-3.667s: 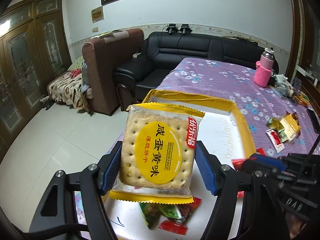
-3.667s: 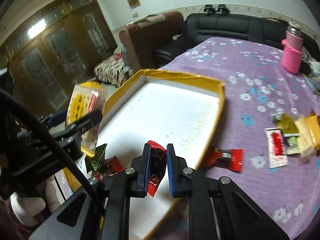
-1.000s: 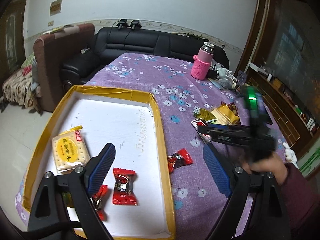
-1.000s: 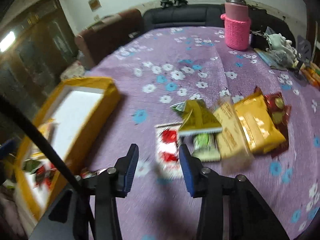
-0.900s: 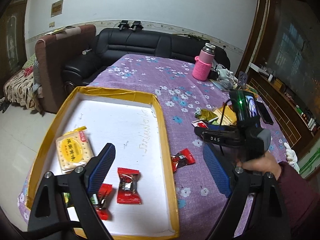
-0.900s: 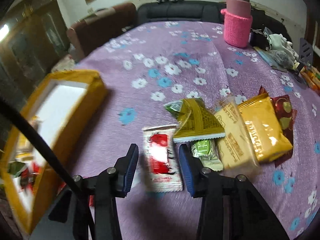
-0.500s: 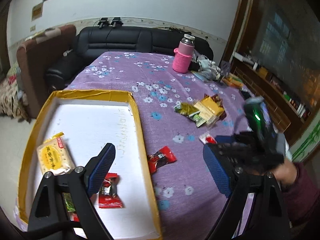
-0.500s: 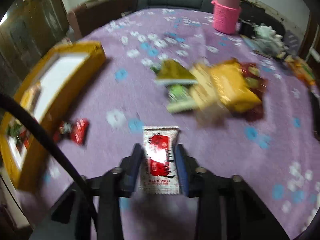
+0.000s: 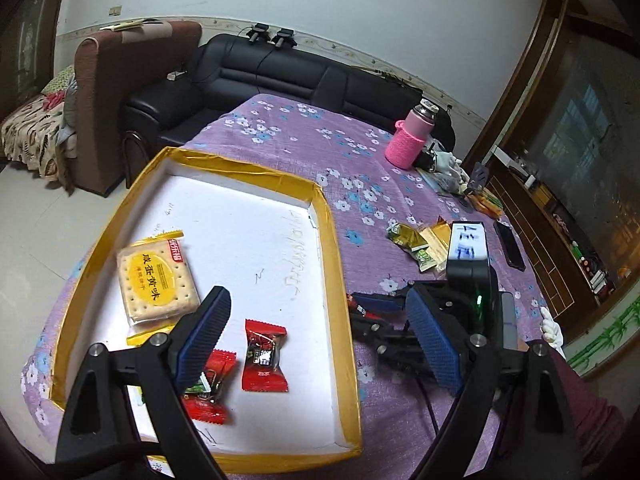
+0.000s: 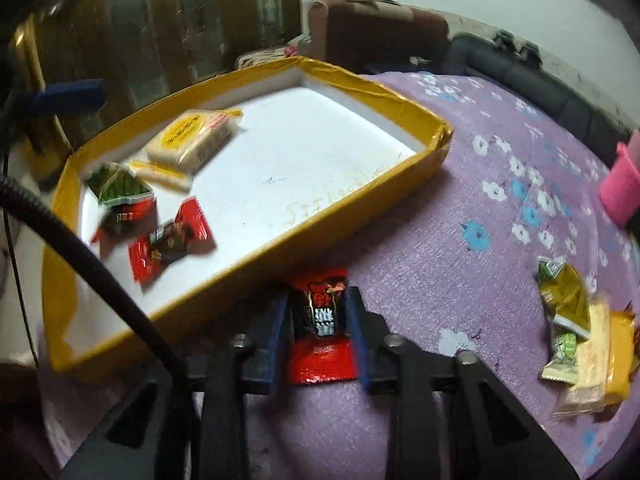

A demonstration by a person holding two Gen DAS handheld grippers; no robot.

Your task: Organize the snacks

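Note:
The yellow-rimmed white tray holds a biscuit pack, a red candy and a few more wrappers. My left gripper hovers open above the tray's near end, holding nothing. In the right wrist view my right gripper is low on the purple cloth just outside the tray wall. Its jaws are closing on a red-and-black candy, and the pads touch the wrapper's sides. The left wrist view shows the right gripper beside the tray, held by a hand in a dark red sleeve.
A pile of loose snacks lies on the flowered cloth to the right. A pink-sleeved bottle stands farther back, and a dark phone lies near the right edge. Sofas stand behind the table.
The right gripper swung away from the white-and-red sachet to the red candy beside the tray, and its jaws narrowed around it. The left gripper stayed open and shifted a little over the tray.

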